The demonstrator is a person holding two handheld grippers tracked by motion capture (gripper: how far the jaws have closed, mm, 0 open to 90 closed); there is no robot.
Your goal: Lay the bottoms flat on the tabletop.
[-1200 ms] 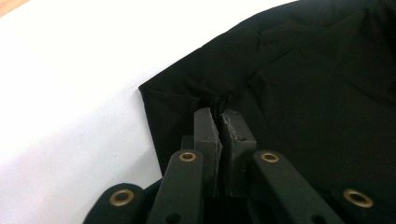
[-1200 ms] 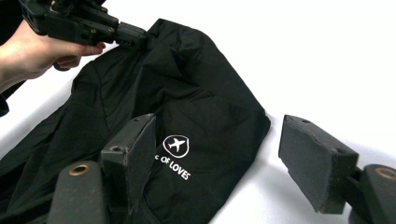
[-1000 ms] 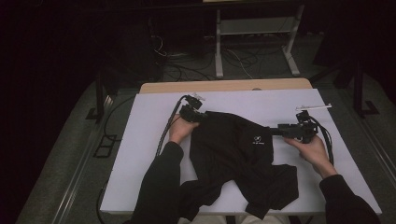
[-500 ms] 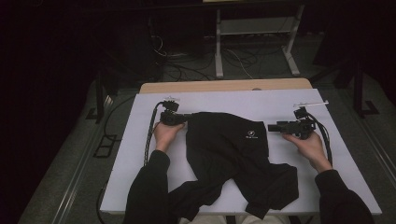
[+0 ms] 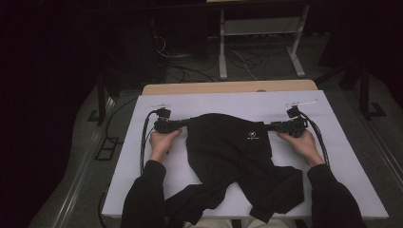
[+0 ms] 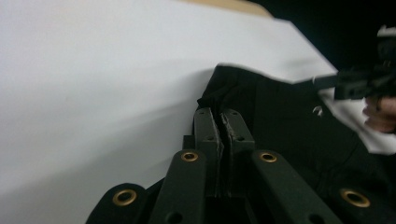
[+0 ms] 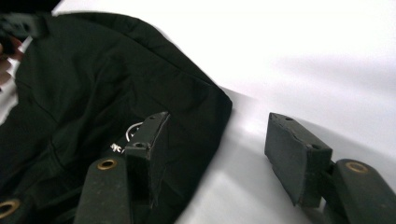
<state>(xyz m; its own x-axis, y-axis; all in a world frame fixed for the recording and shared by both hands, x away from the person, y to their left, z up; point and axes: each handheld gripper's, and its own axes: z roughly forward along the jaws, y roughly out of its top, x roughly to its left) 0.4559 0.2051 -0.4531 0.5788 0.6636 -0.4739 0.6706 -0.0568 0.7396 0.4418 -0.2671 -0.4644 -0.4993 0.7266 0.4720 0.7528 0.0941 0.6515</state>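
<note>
Big change vs 1 s ago: both hands have moved out to the sides and toward the far edge, and the black garment (image 5: 233, 161) got pulled wider across its top edge. 0.5 s ago the hands were already part way out; now the top edge looks close to flat between them. To me that means the spreading step is nearly done, and the next move is prob. smoothing or folding.

Left gripper (image 5: 183, 123) sits at the garment's top left corner. In the left gripper view its 2 jaws are pressed together w/ a bit of black cloth (image 6: 215, 100) bunched right at the tips, so I'd say it's clamped on the corner. Right gripper (image 5: 274, 126) is at the top right corner, but in the right gripper view the jaws stand well apart, the cloth edge (image 7: 205, 116) lying between them on the near-jaw side, not pinched. So the right side looks let go, or not yet grabbed.

The garment lies in the middle of the white table (image 5: 332, 109), small white logo (image 5: 252, 137) facing up. Top edge points to the far side; the long axis runs from there back toward the person, w/ 2 loose ends (image 5: 280, 190) rumpled at the near edge, 1 partly hanging off.
</note>
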